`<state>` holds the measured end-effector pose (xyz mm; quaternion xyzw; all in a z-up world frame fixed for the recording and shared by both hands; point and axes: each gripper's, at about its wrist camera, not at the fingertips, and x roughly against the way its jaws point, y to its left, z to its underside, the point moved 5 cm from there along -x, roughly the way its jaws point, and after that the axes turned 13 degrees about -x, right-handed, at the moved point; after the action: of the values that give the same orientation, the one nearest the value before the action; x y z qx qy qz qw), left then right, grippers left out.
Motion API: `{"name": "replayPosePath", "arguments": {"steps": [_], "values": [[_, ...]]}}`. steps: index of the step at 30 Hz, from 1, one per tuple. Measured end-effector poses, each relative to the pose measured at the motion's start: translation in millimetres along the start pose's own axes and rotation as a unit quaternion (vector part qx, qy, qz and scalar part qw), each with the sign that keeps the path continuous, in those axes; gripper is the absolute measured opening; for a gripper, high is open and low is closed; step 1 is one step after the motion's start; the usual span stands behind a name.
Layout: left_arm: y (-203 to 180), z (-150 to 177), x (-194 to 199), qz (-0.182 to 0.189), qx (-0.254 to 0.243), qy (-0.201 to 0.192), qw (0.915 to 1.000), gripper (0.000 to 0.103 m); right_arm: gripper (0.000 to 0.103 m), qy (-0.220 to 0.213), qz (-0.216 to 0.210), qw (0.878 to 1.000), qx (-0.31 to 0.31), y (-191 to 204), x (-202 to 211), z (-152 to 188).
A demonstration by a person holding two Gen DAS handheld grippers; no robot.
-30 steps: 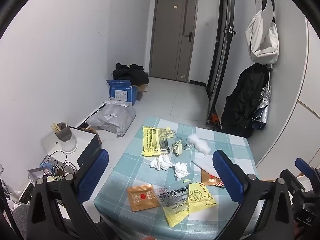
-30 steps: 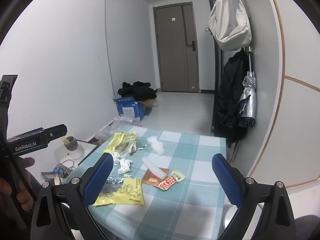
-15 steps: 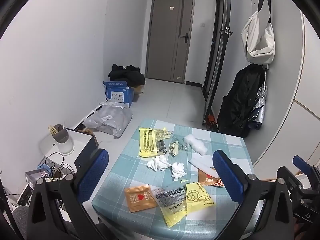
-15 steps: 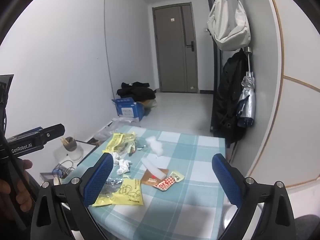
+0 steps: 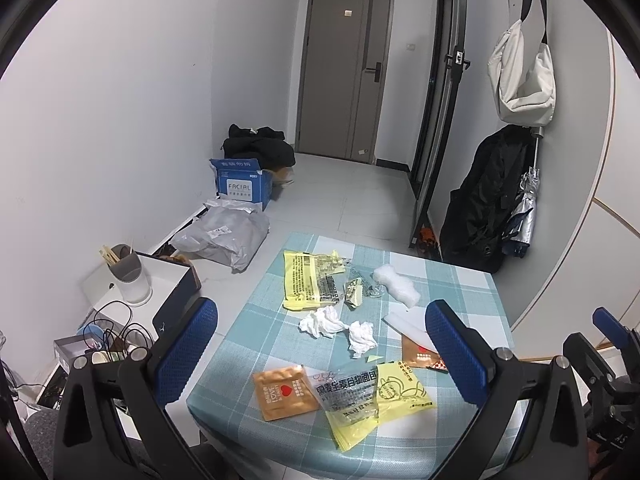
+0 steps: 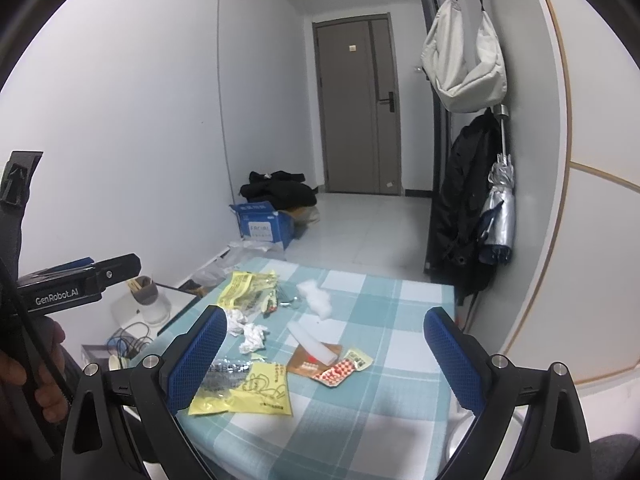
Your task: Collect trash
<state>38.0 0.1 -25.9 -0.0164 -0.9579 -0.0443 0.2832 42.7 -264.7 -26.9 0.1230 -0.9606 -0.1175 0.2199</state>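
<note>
Trash lies scattered on a small table with a blue-checked cloth (image 5: 256, 344). I see a yellow wrapper (image 5: 306, 280) at the far side, two crumpled white tissues (image 5: 322, 321), a white foam piece (image 5: 396, 286), an orange sachet (image 5: 284, 392) and a clear-and-yellow bag (image 5: 368, 396) at the near edge. The red-patterned wrapper (image 6: 340, 370) and white strip (image 6: 310, 340) show in the right wrist view. My left gripper (image 5: 322, 352) is open and empty above the near table edge. My right gripper (image 6: 326, 354) is open and empty, also held above the table.
On the floor to the left stand a white box with a grey cup (image 5: 128, 280), tangled cables (image 5: 116, 328), a grey parcel bag (image 5: 224, 236) and a blue carton (image 5: 240, 184). A black coat and an umbrella (image 5: 524, 208) hang at the right wall. A closed door (image 5: 344, 92) is at the back.
Both grippers have risen and drawn back slightly, so the table sits lower in both views. The trash has not moved. Both grippers stay open.
</note>
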Motion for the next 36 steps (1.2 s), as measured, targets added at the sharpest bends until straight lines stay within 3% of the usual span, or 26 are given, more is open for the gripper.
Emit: {"name": "replayPosePath", "arguments": {"steps": [36], "values": [[6.8, 8.9, -5.9, -0.002, 0.002, 0.017, 0.9998, 0.102, 0.100, 0.010, 0.013, 1.000, 0.004, 2.8, -1.9, 1.2]]}}
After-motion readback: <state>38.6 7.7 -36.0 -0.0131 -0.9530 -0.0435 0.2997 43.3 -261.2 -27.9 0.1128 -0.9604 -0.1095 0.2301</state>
